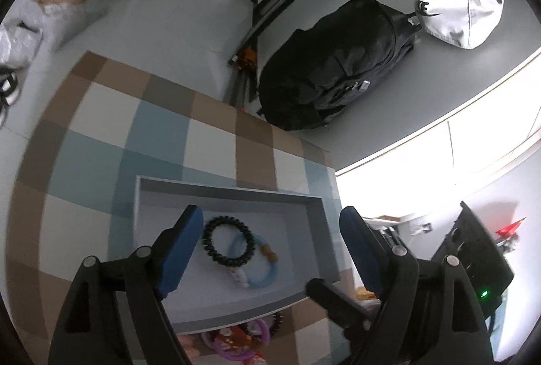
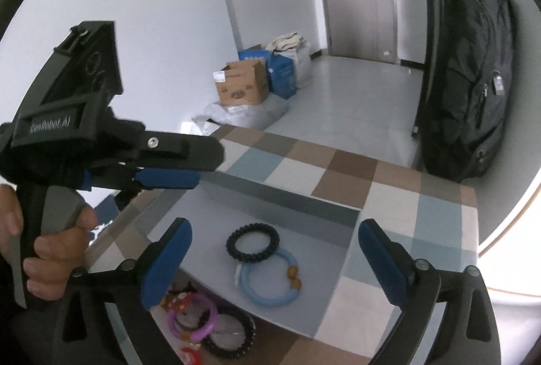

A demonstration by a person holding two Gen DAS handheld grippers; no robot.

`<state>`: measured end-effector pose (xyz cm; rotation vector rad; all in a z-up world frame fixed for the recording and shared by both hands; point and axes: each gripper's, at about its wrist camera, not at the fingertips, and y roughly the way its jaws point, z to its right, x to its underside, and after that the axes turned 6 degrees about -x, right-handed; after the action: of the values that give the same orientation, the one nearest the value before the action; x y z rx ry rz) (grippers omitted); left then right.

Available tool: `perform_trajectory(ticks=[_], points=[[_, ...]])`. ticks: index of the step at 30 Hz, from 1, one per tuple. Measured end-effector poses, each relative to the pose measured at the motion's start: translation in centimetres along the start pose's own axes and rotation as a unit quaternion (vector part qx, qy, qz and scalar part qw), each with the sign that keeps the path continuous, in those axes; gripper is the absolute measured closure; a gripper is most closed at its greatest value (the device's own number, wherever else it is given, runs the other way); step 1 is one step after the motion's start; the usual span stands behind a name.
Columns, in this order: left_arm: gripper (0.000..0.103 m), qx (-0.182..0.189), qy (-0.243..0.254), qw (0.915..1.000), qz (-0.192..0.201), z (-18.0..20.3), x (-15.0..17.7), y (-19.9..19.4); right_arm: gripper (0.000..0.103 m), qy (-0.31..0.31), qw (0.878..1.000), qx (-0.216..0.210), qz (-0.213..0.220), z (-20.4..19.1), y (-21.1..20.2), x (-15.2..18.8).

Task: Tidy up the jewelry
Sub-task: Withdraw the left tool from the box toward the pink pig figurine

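A grey tray (image 1: 314, 219) (image 2: 290, 199) sits on a checkered cloth. In it lie a black spiral bracelet (image 1: 229, 241) (image 2: 253, 242) and a light blue bracelet (image 1: 260, 267) (image 2: 268, 283) with amber beads, overlapping. In front of the tray lie a purple bracelet (image 1: 233, 351) (image 2: 192, 321), another black spiral bracelet (image 2: 230, 338) and a small red piece (image 2: 189, 355). My left gripper (image 1: 270, 256) is open and empty above the tray; it also shows in the right wrist view (image 2: 175, 168). My right gripper (image 2: 274, 267) is open and empty over the tray's front.
The checkered cloth (image 1: 101, 141) (image 2: 389, 196) covers the table. A black backpack (image 1: 338, 67) (image 2: 473, 77) and a white bag (image 1: 456, 3) hang on the wall beyond. Cardboard and blue boxes (image 2: 250, 81) stand on the floor.
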<state>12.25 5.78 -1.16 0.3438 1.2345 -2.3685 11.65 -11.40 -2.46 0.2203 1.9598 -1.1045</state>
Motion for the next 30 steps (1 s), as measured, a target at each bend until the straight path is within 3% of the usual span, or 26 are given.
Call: perform_trajectory(ticks=[3, 7, 13, 19, 30], points=[[0.024, -0.037, 0.014, 0.9988, 0.027, 0.1, 0.4, -0.8, 0.002, 0.015, 1.0, 0.002, 0.005, 0.4, -0.4, 0.2], [0.024, -0.108, 0.046, 0.9897, 0.081, 0.5, 1.4, -2.3, 0.001, 0.041, 0.999, -0.002, 0.011, 0.9, -1.1, 0.5], [0.024, -0.172, 0.062, 0.977, 0.11, 0.6, 3.0, -3.3, 0.0, 0.075, 0.997, -0.006, 0.019, 1.0, -2.2, 1.1], [0.024, -0.197, 0.072, 0.971, 0.114, 0.9, 4.7, -4.0, 0.0, 0.081, 0.996, -0.004, 0.021, 0.4, -3.3, 1.8], [0.023, -0.209, 0.08, 0.9685, 0.11, 0.9, 6.9, -5.1, 0.0, 0.084, 0.996, -0.006, 0.027, -0.6, -4.9, 3.2]])
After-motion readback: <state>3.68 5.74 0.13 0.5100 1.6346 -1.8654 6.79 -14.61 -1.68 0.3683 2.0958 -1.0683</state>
